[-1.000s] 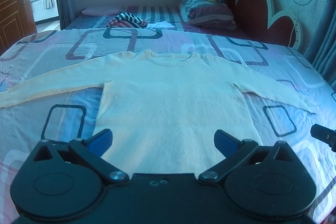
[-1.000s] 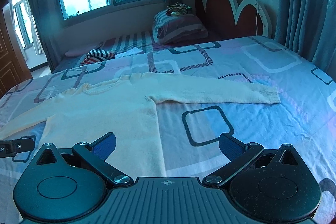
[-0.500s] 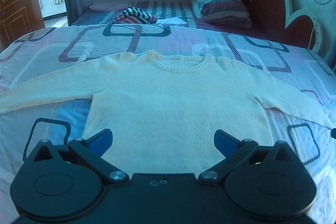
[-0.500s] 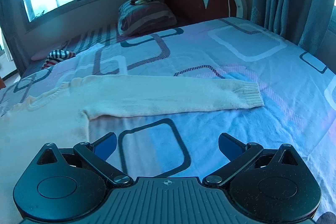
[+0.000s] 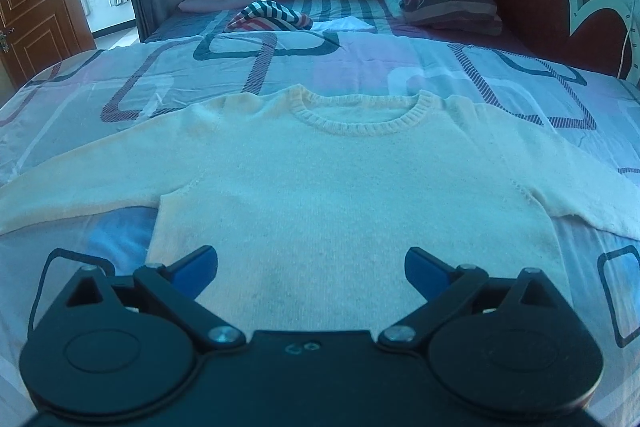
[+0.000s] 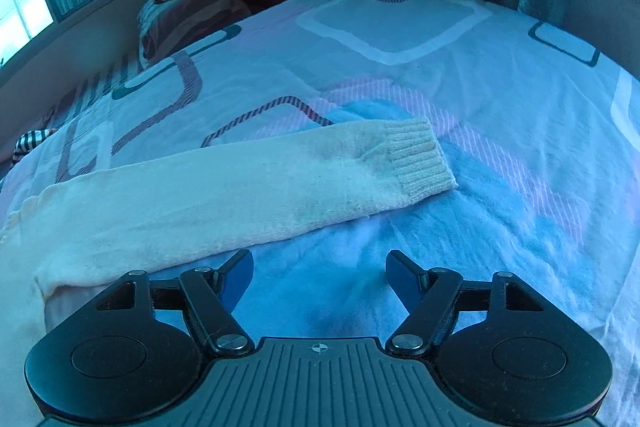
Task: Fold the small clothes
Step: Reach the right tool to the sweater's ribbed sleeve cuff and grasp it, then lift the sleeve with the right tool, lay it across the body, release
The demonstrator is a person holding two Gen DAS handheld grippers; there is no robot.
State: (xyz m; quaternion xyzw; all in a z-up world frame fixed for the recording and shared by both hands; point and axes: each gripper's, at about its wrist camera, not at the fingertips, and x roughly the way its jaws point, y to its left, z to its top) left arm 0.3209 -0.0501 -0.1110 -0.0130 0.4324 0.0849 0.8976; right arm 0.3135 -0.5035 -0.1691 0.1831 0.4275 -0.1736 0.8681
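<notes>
A cream knitted sweater (image 5: 352, 195) lies flat, front up, on a bed (image 5: 120, 87) covered with a patterned sheet, its ribbed neckline toward the far side and both sleeves spread outward. The left gripper (image 5: 311, 269) hangs over the sweater's lower body, jaws spread wide, with nothing pinched. The right gripper (image 6: 319, 277) hangs over bare sheet just beside one outstretched sleeve (image 6: 224, 195), whose ribbed cuff (image 6: 416, 159) lies ahead of it; its jaws have just been closing yet stand apart, empty. Whether the left-hand fingertip touches the sleeve's edge cannot be judged. A striped pillow (image 5: 444, 1) and striped garment (image 5: 268, 17) lie beyond.
</notes>
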